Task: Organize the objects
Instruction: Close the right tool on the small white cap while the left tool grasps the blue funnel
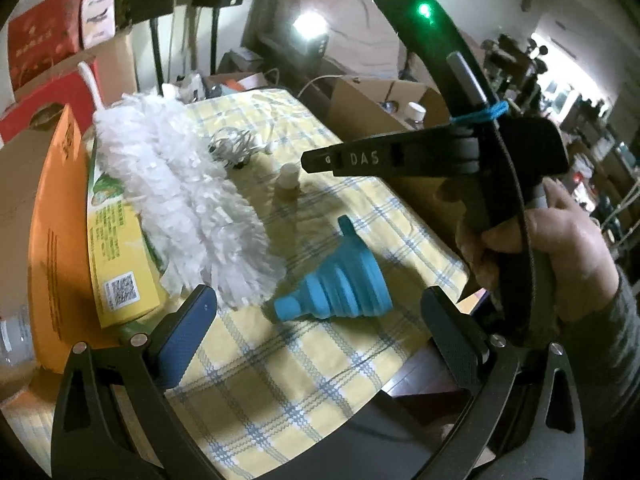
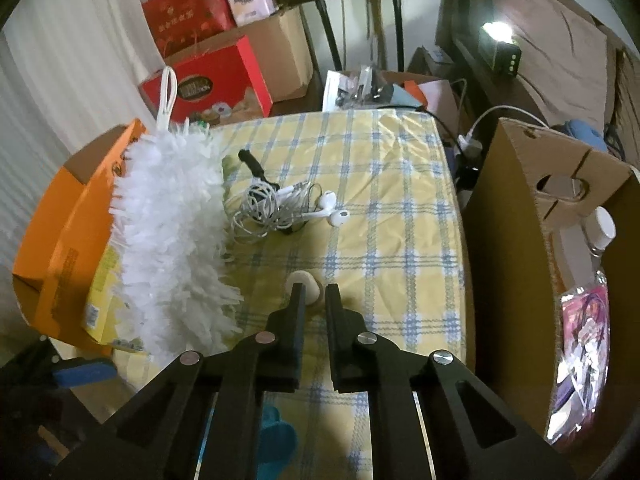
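Note:
A small amber bottle with a cream cap [image 2: 309,286] stands on the yellow plaid cloth [image 2: 380,184], and my right gripper [image 2: 315,293] is shut on it, one fingertip at each side of the cap. The left wrist view shows the same bottle [image 1: 288,182] at the tip of that gripper's finger [image 1: 360,158], held by a person's hand [image 1: 560,248]. A blue collapsible funnel [image 1: 336,284] lies on its side just ahead of my left gripper [image 1: 320,316], which is open and holds nothing. A white fluffy duster [image 1: 188,192] lies to the left.
Tangled white earphones [image 2: 280,208] and a black-handled tool [image 2: 253,165] lie mid-cloth. An orange box [image 2: 68,240] with a yellow carton [image 1: 116,252] borders the duster. A cardboard box [image 2: 520,208] holding a white-capped bottle [image 2: 602,228] stands at the right. Red boxes [image 2: 208,84] are stacked behind.

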